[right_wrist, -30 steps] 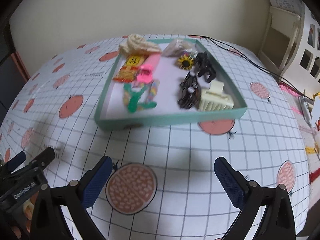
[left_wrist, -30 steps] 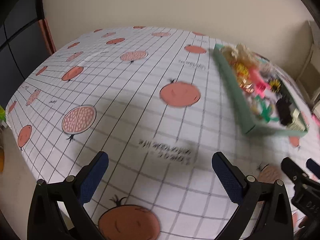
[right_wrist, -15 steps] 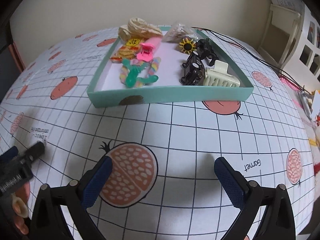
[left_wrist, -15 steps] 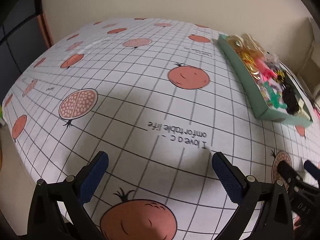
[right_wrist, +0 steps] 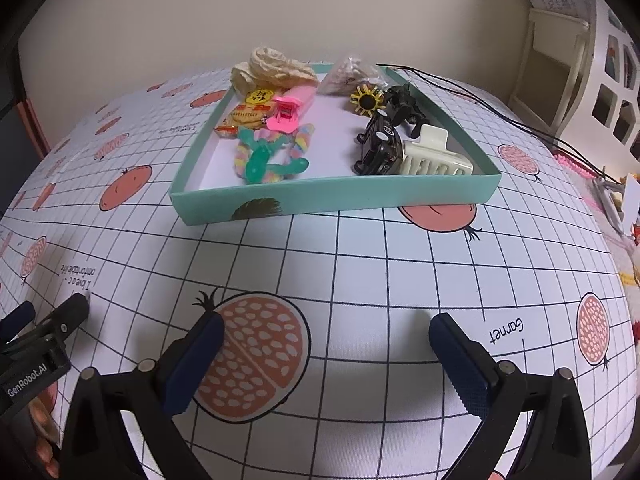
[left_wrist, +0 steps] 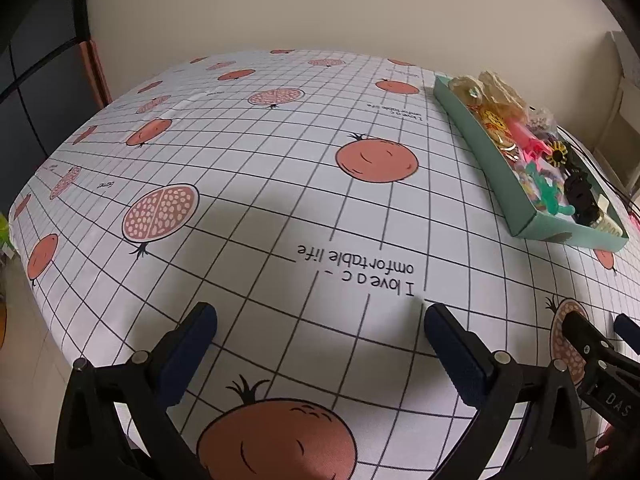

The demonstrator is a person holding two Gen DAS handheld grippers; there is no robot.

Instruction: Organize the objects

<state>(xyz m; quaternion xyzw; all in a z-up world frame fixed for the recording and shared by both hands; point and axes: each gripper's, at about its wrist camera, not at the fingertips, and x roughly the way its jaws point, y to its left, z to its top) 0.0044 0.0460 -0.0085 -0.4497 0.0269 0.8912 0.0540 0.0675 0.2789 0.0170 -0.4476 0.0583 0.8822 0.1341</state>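
Both grippers lowered toward tablecloth, jaws apart and empty, teal tray [right_wrist: 332, 198] crammed with hair clips

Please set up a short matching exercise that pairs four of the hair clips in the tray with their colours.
Things:
1. Clip at the tray's near right corner
2. Clip beside the snack packet
3. Sunflower-shaped clip
4. Clip lying on the striped hair tie

Colours:
A. pink
B. green
C. cream
D. yellow and black

Pairs: 1-C, 2-A, 3-D, 4-B
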